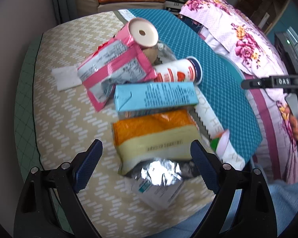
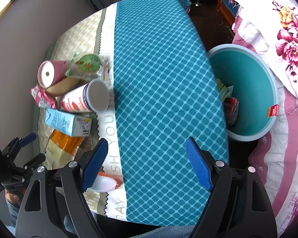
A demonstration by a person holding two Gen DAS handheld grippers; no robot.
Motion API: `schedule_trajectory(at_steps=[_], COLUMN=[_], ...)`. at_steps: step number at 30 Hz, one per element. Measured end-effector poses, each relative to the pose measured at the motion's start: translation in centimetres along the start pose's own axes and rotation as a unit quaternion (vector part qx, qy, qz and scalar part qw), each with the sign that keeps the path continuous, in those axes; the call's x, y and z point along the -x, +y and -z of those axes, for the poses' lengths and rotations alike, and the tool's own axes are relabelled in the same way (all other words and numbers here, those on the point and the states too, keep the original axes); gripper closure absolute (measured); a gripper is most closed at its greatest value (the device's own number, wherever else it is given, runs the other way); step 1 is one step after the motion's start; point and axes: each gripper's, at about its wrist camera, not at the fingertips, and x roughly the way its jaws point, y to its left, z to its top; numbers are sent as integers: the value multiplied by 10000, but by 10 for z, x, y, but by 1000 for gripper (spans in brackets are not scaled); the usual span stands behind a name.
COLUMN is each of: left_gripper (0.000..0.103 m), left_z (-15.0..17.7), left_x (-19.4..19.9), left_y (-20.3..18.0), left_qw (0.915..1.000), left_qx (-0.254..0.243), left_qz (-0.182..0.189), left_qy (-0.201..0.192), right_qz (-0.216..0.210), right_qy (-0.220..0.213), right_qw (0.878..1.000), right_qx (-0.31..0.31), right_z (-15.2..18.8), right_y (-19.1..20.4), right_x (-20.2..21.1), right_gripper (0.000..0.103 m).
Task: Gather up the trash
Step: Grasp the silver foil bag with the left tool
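Left gripper (image 1: 147, 164) wide open, empty, hovering over one orange snack bag (image 1: 155, 136) on the desk (image 1: 59, 107). Right gripper (image 2: 147, 162) wide open, empty, above the teal cloth (image 2: 161, 79). Piled nearby: one blue carton (image 1: 155, 97), one pink wrapper (image 1: 113, 67), one white cup (image 1: 178, 71), one pink tube (image 1: 141, 32). One teal bin (image 2: 250, 91) beside the desk, some trash inside.

Both wrist views look down, sharing the table (image 1: 65, 107).

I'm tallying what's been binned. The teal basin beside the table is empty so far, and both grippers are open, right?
Not quite: the teal basin already holds some wrappers, as the right wrist view shows. Both the left gripper and the right gripper are open.
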Motion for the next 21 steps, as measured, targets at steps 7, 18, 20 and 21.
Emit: schedule_trajectory(at_steps=[7,18,20,21], left_gripper=[13,13,13,13], left_z=[30,37,35,34], left_x=[5,-9,-12,-14], left_y=[-18,-52,-55,-57], left_qw=[9973,9887,9872,9868], left_qx=[-697,-1397,-1457,-1481], left_qz=[200,-426,-511,-532], left_qy=[-116,-348,-388,-392], right_qz=[3,-17,-17,-22], right_qy=[101,316,373,402], right_qw=[9998,9980,9978,9977], right_qx=[145,538,546,537], right_z=[11,41,44,46], right_y=[20,46,47,47], right_x=[-2,-3,-7,-9], right_gripper=[27,22,22,22])
